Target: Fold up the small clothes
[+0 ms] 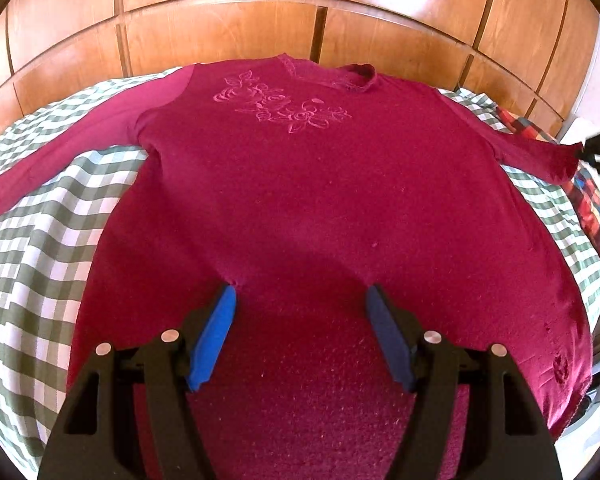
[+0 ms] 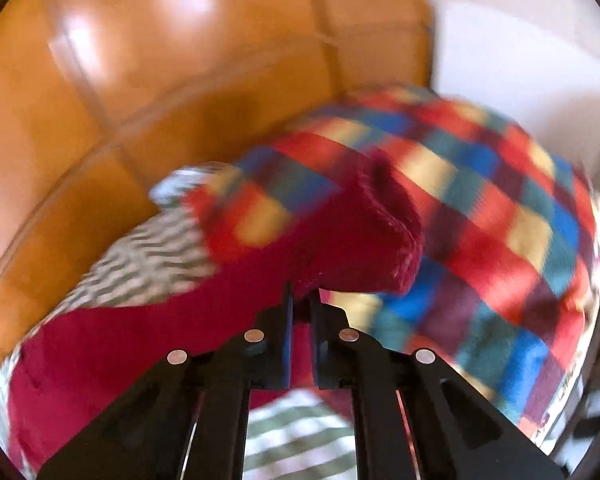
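Left wrist view: left tool spread wide, pinning shirt flat on bed; right tool clenched on sleeve, ready to fold inward.

Crimson long-sleeved top with embroidered flowers lies flat, face up, across the bed; one sleeve end is lifted at the bed's edge

The right wrist view was smeared with motion blur: the multicoloured checked cushion and green gingham sheet had no crisp edges. The red top's left sleeve ran off frame, and its hem hid beneath the left gripper
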Tool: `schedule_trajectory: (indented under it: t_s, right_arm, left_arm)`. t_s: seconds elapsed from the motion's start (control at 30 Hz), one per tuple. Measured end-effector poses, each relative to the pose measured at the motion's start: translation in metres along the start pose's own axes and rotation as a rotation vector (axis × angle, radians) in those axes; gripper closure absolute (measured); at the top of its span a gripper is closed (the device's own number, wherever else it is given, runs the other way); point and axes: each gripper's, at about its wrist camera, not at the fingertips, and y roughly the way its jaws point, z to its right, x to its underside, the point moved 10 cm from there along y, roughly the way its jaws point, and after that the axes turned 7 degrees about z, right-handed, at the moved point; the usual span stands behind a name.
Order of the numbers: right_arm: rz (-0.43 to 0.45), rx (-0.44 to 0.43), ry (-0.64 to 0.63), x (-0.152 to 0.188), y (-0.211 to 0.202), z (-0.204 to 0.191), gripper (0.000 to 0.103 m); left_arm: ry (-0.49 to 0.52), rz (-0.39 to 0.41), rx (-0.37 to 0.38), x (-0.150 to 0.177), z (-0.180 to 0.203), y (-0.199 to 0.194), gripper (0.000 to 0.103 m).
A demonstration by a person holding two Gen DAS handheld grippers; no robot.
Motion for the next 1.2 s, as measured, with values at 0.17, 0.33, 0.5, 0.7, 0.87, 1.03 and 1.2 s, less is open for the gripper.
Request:
schedule_trajectory:
  t_s: [0.17,0.33,0.5,0.7,0.87,1.03,1.2]
  right_arm:
    - [0.026,-0.215,-0.103,-0.005,-0.022,-0.121,0.097]
    - [-0.008,-0.434,-0.197,0.024,-0.042,-0.253,0.097]
    - [-0.091,-0.588,-0.320,0.088,-0.055,-0.363,0.097]
    - [-0.182,-0.695,-0.401,0.141,-0.062,-0.416,0.037]
    - [-0.133,-0.660,-0.321,0.134,-0.070,-0.358,0.024]
    - [-0.146,-0.470,-0.258,0.147,-0.054,-0.248,0.024]
    - [-0.182,-0.290,-0.185,0.160,-0.028,-0.158,0.024]
  left_arm:
    - [-0.046,-0.004,0.034,-0.003,-0.002,-0.002,0.036]
    - [-0.123,0.000,0.088,-0.014,-0.008,-0.006,0.040]
    - [-0.183,0.021,0.114,-0.032,-0.019,-0.010,0.044]
    - [-0.202,0.068,0.115,-0.067,-0.033,-0.007,0.044]
    - [-0.247,0.079,0.122,-0.094,-0.048,0.010,0.044]
    - [-0.285,0.071,0.144,-0.121,-0.050,0.037,0.047]
    - [-0.269,0.043,0.163,-0.147,-0.032,0.073,0.047]
